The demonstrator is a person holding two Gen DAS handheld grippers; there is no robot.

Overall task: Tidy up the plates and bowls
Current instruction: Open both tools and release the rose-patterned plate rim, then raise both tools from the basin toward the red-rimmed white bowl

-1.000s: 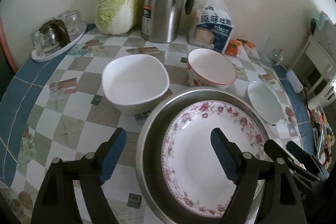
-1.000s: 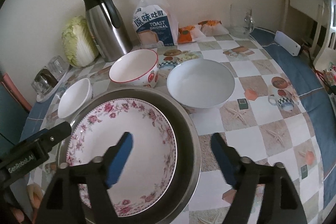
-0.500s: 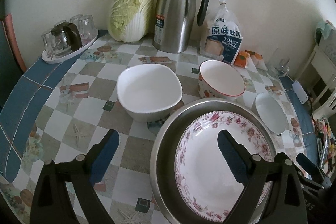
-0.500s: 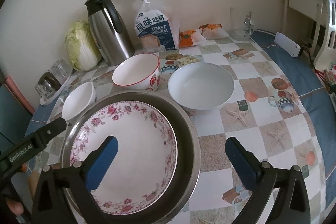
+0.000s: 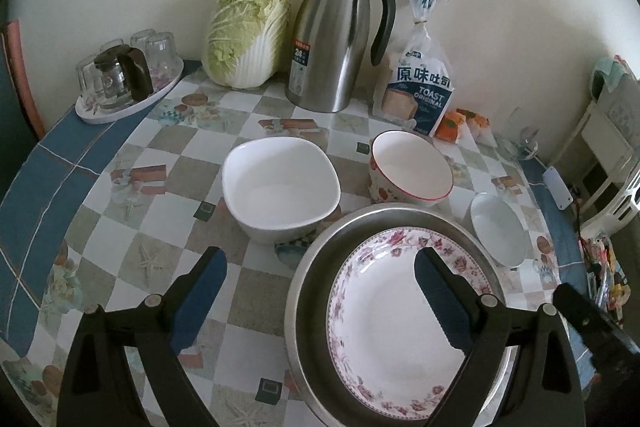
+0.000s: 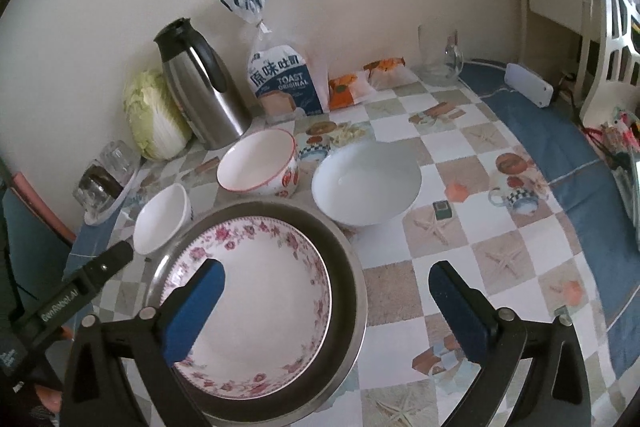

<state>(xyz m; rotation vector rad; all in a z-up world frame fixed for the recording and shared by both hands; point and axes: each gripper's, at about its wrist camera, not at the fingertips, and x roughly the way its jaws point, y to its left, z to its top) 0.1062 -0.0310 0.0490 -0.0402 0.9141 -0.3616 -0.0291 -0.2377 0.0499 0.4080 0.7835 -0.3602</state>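
Five dishes sit out on the checked worktop (image 5: 132,223), and both grippers hang above them with nothing in hand. Biggest is the steel basin (image 5: 316,259), nearest the viewer, with the floral plate (image 5: 384,331) lying inside it. Behind it to the left stands the large white bowl (image 5: 280,187), close against the basin's rim; whether they touch I cannot tell. Then comes the red-rimmed bowl (image 5: 412,167), farther back toward the bread bag (image 5: 420,95), and last the small white bowl (image 5: 498,235), just beside the basin on the right.

The left gripper (image 5: 316,295) has its fingers spread wide, one over bare worktop, the other over the plate, so the basin's left rim lies between them. The right gripper (image 6: 326,307) is spread just as wide, straddling the basin's opposite rim. The right camera looks from the far side, so the large white bowl (image 6: 366,183) sits ahead of it and the small one (image 6: 162,219) off to its left.

My guess: the large white bowl goes next, and it lies straight ahead of either gripper, with no long axis to line up.

The basin's near edge is cut off in both views, and gripper bodies cover part of the plate.
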